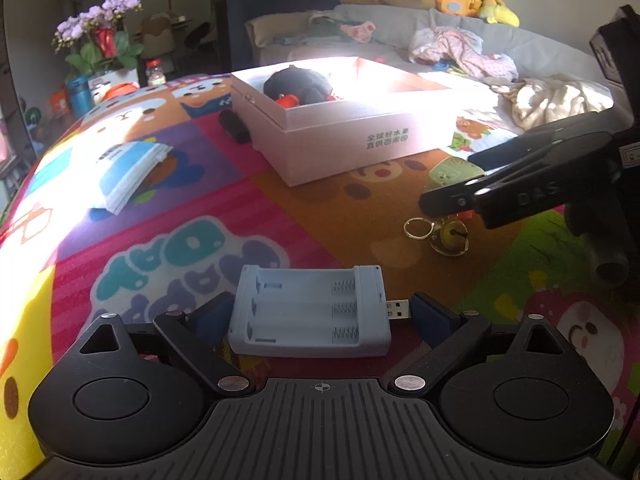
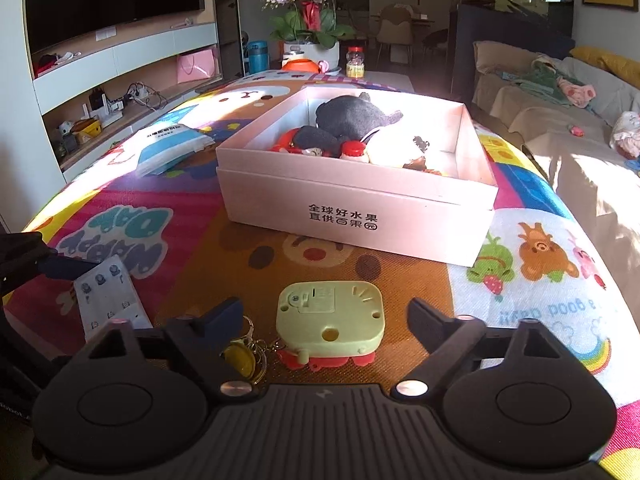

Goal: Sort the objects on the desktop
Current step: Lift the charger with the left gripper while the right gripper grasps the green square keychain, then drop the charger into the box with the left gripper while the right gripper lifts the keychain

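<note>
- We are straddling the charger (image 1: 312, 312) with the left claw (image 1: 322, 314), jaws spread wide and not gripping; its long axis is running across the gap.
- The right claw (image 2: 326, 322) is bracketing the green toy (image 2: 330, 316), pads not touching it; the box (image 2: 360, 216) is lying straight ahead.

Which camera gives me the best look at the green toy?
The right wrist view: the green toy lies whole between the open fingers, underside up. The left wrist view shows only a corner of it behind the right gripper.
</note>
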